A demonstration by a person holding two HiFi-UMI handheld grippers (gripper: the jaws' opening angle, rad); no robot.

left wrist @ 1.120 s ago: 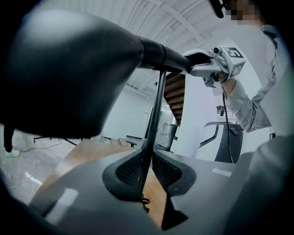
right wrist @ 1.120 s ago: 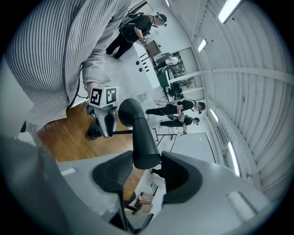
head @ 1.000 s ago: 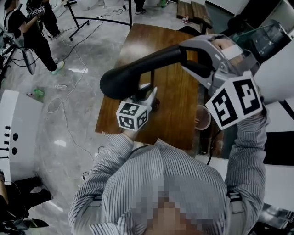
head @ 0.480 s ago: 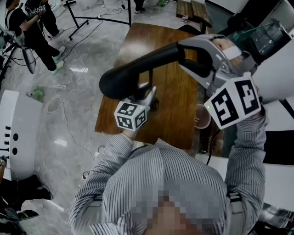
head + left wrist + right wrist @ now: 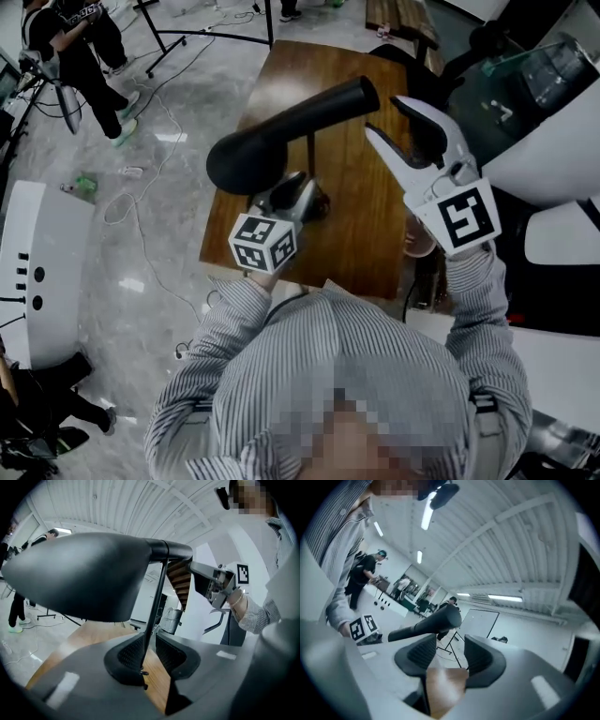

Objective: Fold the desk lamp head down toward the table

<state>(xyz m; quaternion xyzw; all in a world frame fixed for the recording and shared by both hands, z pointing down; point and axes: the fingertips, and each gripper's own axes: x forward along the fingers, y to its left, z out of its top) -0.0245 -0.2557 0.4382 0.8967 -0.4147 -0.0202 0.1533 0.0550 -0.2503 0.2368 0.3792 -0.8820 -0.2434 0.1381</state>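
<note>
The black desk lamp head (image 5: pixel 281 131) lies long and nearly level above the wooden table (image 5: pixel 366 225), on a thin stem (image 5: pixel 310 159). My left gripper (image 5: pixel 305 185) is low under the head, shut on that stem; in the left gripper view the stem (image 5: pixel 152 620) runs up between the pads to the head (image 5: pixel 79 578). My right gripper (image 5: pixel 384 117) stands open just right of the head's narrow rear end, apart from it. Nothing is between its jaws (image 5: pixel 450 644); the lamp head (image 5: pixel 436 620) shows beyond them.
A cup (image 5: pixel 412 246) sits at the table's right edge, partly behind my right gripper. A white cabinet (image 5: pixel 37 272) stands on the left. People (image 5: pixel 75 47), stands and cables are on the floor at the far left. A glass top (image 5: pixel 534 75) is at the far right.
My right gripper was around the lamp head's rear end; it has come off, rolled and drawn back to the right. The left gripper stays on the stem.
</note>
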